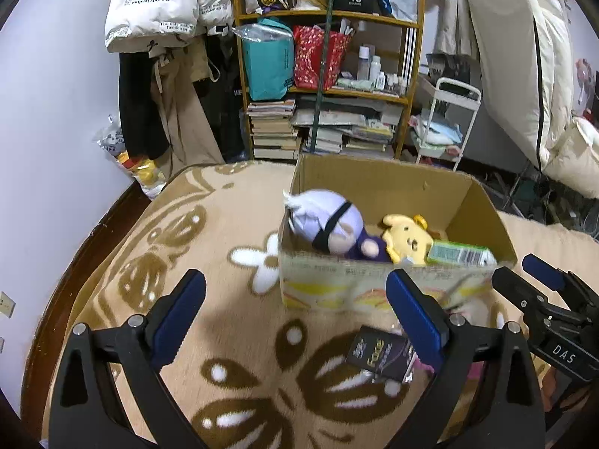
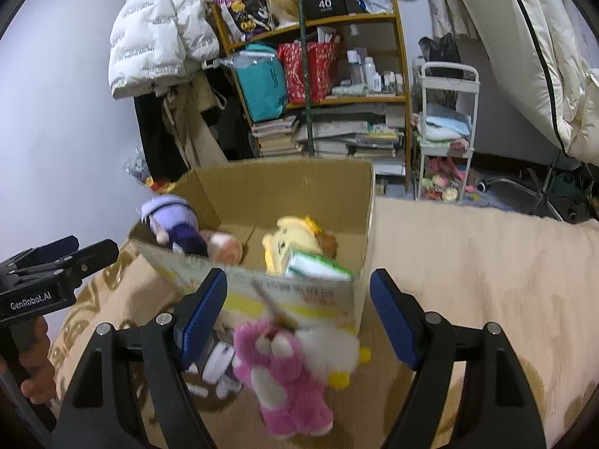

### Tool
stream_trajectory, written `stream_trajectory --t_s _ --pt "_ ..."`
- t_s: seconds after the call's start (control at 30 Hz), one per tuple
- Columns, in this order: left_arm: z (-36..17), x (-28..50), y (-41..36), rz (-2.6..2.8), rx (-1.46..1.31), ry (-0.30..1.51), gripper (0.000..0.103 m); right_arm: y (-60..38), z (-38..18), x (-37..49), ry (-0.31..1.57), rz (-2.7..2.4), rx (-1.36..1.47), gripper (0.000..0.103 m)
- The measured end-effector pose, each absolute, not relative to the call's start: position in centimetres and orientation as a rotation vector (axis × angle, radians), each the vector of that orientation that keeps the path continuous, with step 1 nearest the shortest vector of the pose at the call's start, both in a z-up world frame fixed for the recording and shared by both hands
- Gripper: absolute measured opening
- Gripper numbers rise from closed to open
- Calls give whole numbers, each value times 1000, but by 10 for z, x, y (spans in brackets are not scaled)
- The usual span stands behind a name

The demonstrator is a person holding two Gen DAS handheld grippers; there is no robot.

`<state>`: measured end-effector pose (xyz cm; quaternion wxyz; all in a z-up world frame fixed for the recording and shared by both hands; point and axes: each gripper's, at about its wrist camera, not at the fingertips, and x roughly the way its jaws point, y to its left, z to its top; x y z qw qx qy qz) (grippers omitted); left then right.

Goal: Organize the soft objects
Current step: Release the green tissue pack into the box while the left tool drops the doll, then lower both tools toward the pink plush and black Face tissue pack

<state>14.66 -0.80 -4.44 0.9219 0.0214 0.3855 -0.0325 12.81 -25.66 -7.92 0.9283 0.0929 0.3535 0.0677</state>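
Cardboard box (image 1: 378,273) sits open on a beige patterned blanket (image 1: 209,232), holding a purple-haired doll (image 1: 329,224), a yellow plush (image 1: 406,241) and a green packet (image 1: 458,254). Left gripper (image 1: 295,318) jaws wide, nothing between them but blanket and a black packet (image 1: 382,353). Right gripper (image 2: 297,318) jaws apart, with a blurred pink plush (image 2: 284,366) and a white plush (image 2: 331,348) lying between them in front of the box, pads not touching. Only the right wrist view shows these 2 toys clearly, plus a hand (image 2: 35,366) on the left gripper's handle.
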Motion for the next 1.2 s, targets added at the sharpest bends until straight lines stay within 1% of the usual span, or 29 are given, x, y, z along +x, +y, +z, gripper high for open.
stream_trajectory --t_s 0.37,0.4,0.43,0.47,0.9,1.2 --pt "-67 118 -15 -99 74 910 96 -254 -96 108 834 111 165 83" --pt "-68 117 -16 -100 77 915 96 -253 -98 106 845 109 165 87" --pt "-69 115 -17 -101 81 921 96 -253 -100 105 853 107 169 99" --pt "-69 114 -18 -103 83 925 96 -253 -102 102 857 102 178 102" --pt "-75 103 -18 -132 63 972 96 -248 -110 84 901 75 183 103" --pt "-81 110 -24 -184 47 996 96 -242 -112 83 904 69 164 103"
